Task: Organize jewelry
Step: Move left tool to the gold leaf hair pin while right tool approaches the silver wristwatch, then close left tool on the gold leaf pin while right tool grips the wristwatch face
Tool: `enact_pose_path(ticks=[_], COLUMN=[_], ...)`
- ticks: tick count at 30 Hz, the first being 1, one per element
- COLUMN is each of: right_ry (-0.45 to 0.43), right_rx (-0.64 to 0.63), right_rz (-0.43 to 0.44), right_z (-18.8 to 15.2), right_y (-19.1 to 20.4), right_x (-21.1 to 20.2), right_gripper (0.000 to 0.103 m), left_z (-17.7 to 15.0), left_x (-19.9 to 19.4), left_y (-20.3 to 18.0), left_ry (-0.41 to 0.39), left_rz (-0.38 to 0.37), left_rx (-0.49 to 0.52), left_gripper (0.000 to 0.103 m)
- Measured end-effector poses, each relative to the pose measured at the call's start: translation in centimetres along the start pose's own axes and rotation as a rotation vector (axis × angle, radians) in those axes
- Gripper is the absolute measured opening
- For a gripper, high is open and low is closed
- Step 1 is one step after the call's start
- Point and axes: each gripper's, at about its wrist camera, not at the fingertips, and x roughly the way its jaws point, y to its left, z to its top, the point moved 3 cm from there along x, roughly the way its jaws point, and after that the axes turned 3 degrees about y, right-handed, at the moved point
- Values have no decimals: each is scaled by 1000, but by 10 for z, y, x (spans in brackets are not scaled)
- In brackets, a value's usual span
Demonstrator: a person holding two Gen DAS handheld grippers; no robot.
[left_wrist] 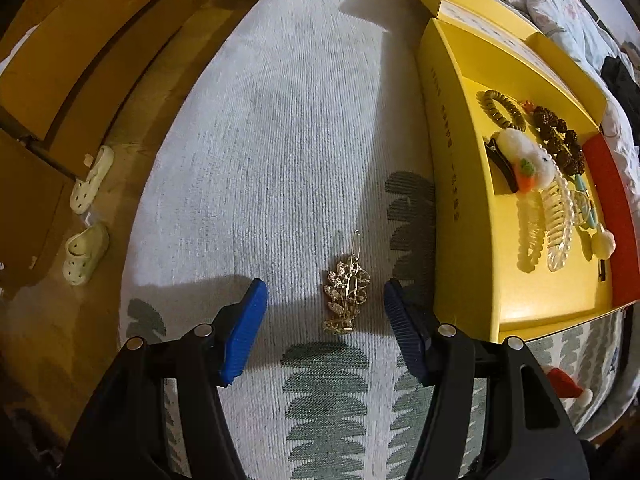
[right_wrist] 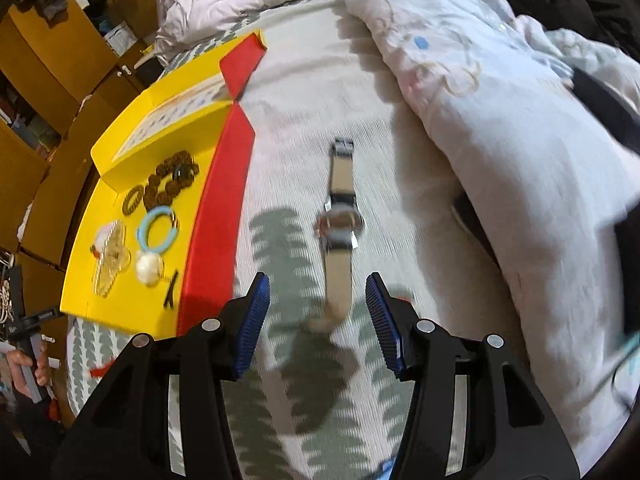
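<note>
The gold hair clip [left_wrist: 346, 298] looks like shiny metal set with glittering stones, lying on a woven, ribbed cloth cover [left_wrist: 280, 140]. The yellow box [left_wrist: 460, 200] to the right is smooth matt cardboard. The gripper pads [left_wrist: 244, 336] are ribbed blue rubber or plastic. The watch [right_wrist: 340, 224] has a glossy metal case and smooth strap; the quilt [right_wrist: 500, 120] is soft cloth.

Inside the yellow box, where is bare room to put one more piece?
In the yellow box, the near strip below the clear claw clips is bare, as is the far part behind the coil hair tie. The middle is crowded, up to the red wall.
</note>
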Motion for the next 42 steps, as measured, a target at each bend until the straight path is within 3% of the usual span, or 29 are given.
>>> enact_pose_path(ticks=[7, 16, 29, 34, 42], right_ry=[98, 152, 158, 153, 155], right_rx=[-38, -31, 11, 26, 8], right_rz=[-50, -101, -103, -75, -110], right_z=[29, 36, 35, 38, 37], right_y=[4, -5, -23, -23, -20], right_x=[43, 74, 86, 84, 89], right_gripper=[53, 54, 59, 59, 59], left_z=[1, 5, 5, 7, 11], left_x=[5, 8, 10, 3, 11], left_y=[6, 10, 19, 12, 3], left_ry=[8, 16, 24, 14, 24], left_rz=[2, -20, -50, -102, -70], left_rx=[-15, -30, -40, -25, 2], left_gripper=[61, 61, 61, 61, 61])
